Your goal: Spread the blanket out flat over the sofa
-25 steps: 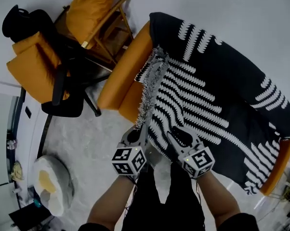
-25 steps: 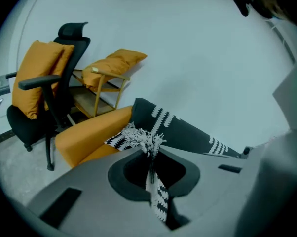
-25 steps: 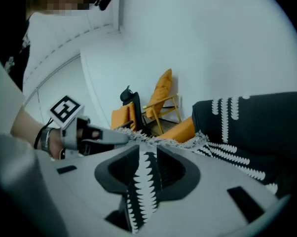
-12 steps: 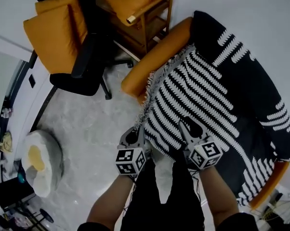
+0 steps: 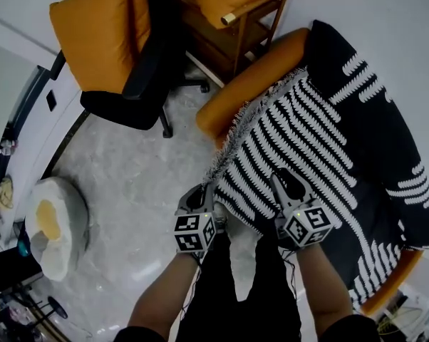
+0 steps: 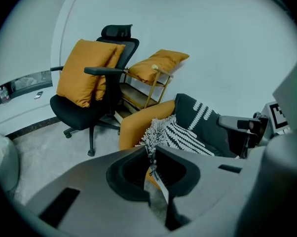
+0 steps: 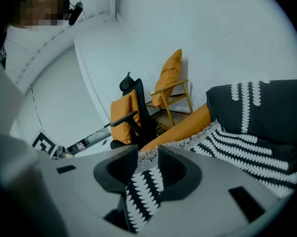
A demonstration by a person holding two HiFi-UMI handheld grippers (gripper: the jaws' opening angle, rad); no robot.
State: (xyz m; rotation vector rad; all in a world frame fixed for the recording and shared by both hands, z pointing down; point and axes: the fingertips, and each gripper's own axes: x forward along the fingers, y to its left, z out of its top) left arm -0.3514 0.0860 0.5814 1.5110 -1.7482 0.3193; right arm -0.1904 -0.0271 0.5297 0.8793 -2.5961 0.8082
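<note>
Blanket [image 5: 321, 141] fringe, bunched a second ago, now runs stretched along the sofa [image 5: 250, 87] arm; the blanket covers seat and back. Left tongs [image 5: 203, 191] clamped on the fringe at the front corner. Right tongs [image 5: 284, 181] have just been opening: apart, blanket edge between them.

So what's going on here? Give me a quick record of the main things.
Sofa: orange, mostly covered
Blanket: black, white-patterned, draped over seat and back
Left tool: shut on the fringe
Right tool: jaws have just been opening, blanket edge between them
Nearby: black office chair with orange cushions
</note>
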